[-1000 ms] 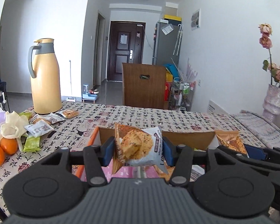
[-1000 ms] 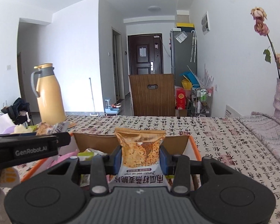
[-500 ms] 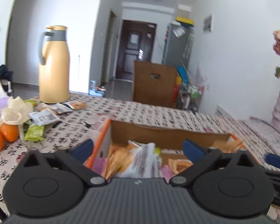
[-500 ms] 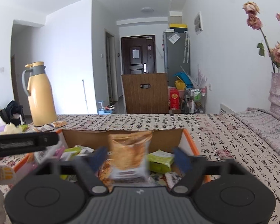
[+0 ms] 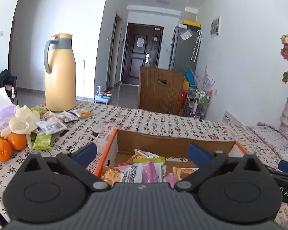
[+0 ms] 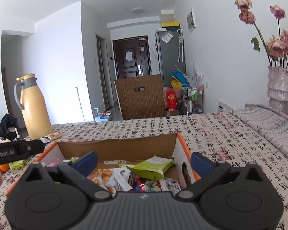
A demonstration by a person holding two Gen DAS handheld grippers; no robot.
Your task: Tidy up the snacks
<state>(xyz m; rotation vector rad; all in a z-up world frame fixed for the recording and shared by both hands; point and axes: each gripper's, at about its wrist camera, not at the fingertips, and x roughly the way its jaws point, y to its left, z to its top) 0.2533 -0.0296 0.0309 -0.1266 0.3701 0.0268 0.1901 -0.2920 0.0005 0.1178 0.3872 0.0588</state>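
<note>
An open cardboard box (image 5: 172, 143) with orange edges sits on the patterned tablecloth, holding several snack packets (image 5: 142, 170). My left gripper (image 5: 142, 151) hangs over the box's left half, open, with nothing between its blue pads. In the right wrist view the same box (image 6: 117, 147) shows a green packet (image 6: 151, 167) lying on top of the others. My right gripper (image 6: 144, 161) hovers over the right half, jaws opening wide and empty. More loose snack packets (image 5: 51, 126) lie on the table to the left.
A tall yellow thermos (image 5: 59, 76) stands at the table's far left, with oranges (image 5: 9, 145) and a pale bag beside the loose packets. A vase (image 6: 278, 84) of dried roses stands far right. A wooden chair back (image 6: 142, 97) rises behind the table.
Both grippers went from shut on a snack packet each to wide open. The two packets dropped into the box and now lie among the others.
</note>
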